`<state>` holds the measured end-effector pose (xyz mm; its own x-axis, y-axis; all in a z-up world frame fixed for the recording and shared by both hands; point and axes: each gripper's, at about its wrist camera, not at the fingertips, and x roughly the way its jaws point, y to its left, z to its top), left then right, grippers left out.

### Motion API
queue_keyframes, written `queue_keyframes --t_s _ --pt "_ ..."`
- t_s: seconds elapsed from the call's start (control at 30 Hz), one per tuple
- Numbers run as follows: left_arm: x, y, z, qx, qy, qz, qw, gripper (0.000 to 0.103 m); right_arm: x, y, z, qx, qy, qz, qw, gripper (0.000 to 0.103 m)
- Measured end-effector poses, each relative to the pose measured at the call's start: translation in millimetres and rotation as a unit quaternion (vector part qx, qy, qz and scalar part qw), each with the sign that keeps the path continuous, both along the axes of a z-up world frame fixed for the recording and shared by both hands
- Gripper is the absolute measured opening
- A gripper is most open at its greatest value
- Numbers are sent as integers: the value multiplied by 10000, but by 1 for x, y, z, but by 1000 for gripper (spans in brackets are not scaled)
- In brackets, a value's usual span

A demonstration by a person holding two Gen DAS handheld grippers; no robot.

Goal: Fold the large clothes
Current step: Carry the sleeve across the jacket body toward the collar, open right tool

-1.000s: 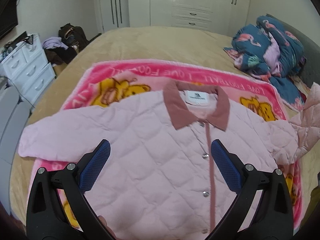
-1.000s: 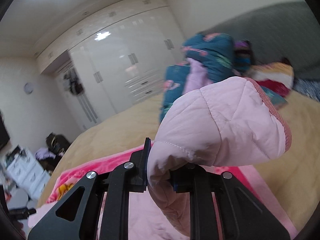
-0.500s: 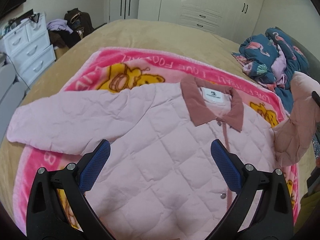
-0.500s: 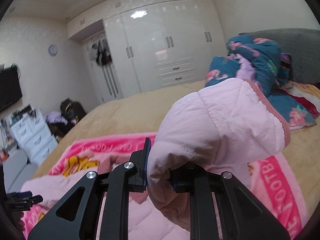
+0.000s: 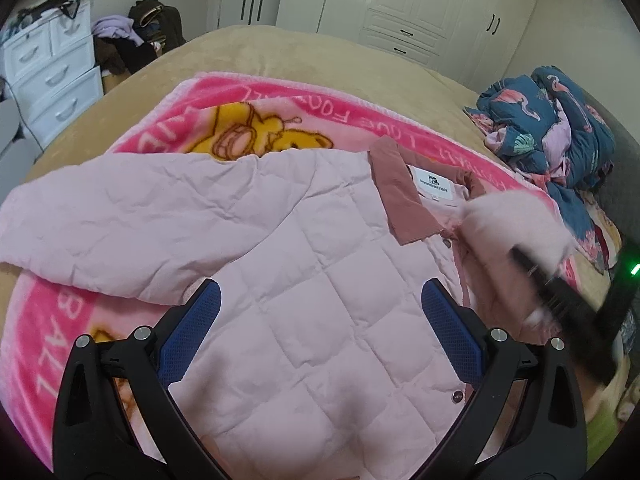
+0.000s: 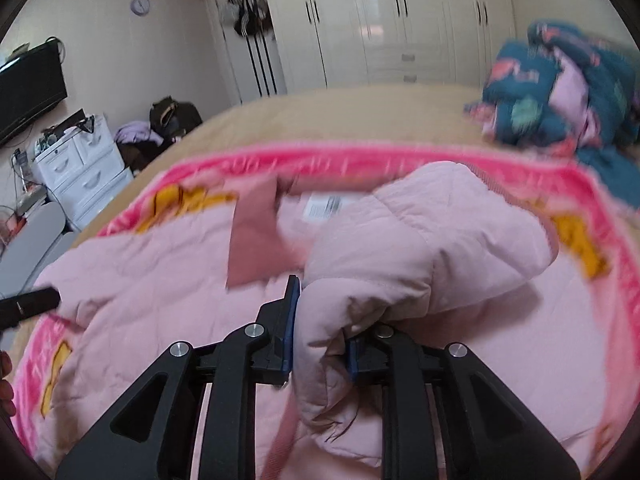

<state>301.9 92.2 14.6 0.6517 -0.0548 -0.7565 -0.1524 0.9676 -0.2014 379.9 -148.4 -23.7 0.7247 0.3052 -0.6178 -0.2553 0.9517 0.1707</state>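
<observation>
Jaws: right gripper (image 6: 318,334) clamps sleeve (image 6: 432,248); blanket (image 5: 344,120) reads "FOOTBALL".

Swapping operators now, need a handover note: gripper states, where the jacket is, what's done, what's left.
Right gripper: shut on the right sleeve, carrying it over the jacket's front near the collar.
Left gripper: open, holding nothing, above the jacket.
Jacket lies front up, buttoned, on the pink blanket on the bed.
Left sleeve lies spread out flat.
Left: lay down the right sleeve, fold the left sleeve in, then fold the body.
</observation>
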Motion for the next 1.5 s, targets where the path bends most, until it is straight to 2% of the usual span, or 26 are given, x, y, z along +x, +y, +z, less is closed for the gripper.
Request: queue_keyframes --t_s 0.03,0.07,0.1,0.13,0.17,0.2,0.27,0.4,0.43,0.47,0.5,0.63,0.7,0.83,1.07,1.23,1.33,1.4,1.5 --pt "0 0 -1 20 -8 31 10000 94 -2 3 -7 40 69 -1 10000 25" --pt "0 0 -3 44 -24 75 10000 94 -5 4 -13 139 169 11 9998 36" --pt "0 0 -4 51 -31 78 10000 94 -9 2 -17 309 246 5 9992 42" --pt "1 0 -5 62 -18 64 10000 94 -15 -3 -20 599 341 -29 9976 54" --pt "2 0 -7 58 -2 62 10000 94 -18 -7 -22 789 405 -89 9960 61" --pt "2 1 -9 40 10 60 10000 94 -23 -13 -22 969 459 -182 9941 64" --pt "2 3 -13 -44 37 50 10000 94 -33 -28 -22 1329 569 -556 9879 76" --pt "2 8 -19 -205 98 43 9997 94 -40 -61 -16 2082 499 -1149 9700 76" --pt "2 9 -20 -234 108 40 9997 94 -39 -66 -15 2234 475 -1284 9651 67" --pt "2 12 -20 -307 124 42 9994 94 -37 -68 -13 2312 468 -1300 9631 39" --pt "2 15 -21 -372 138 46 9992 94 -34 -67 -10 2363 453 -1196 9632 34" --pt "3 29 -20 -643 159 147 9977 94 -38 -28 14 1602 -31 -590 9853 28" --pt "3 35 -18 -638 123 252 9976 94 -40 -6 19 1254 -201 -336 9913 27" --pt "4 45 -19 -1024 90 232 9944 94 -49 40 19 522 -396 107 9978 26" --pt "10 43 -26 -1430 89 52 9897 94 -58 92 5 -553 -605 758 9938 26" --pt "12 42 -34 -1965 25 -42 9805 94 -59 107 -17 -839 -291 1013 9909 26" --pt "16 41 -43 -2090 103 -57 9778 94 -63 121 -29 -1155 -202 1168 9862 30" --pt "20 40 -54 -2245 188 -36 9743 94 -67 127 -31 -1225 -215 1292 9838 37" --pt "23 40 -70 -2568 345 -60 9658 94 -72 125 -28 -873 -65 1479 9851 53"
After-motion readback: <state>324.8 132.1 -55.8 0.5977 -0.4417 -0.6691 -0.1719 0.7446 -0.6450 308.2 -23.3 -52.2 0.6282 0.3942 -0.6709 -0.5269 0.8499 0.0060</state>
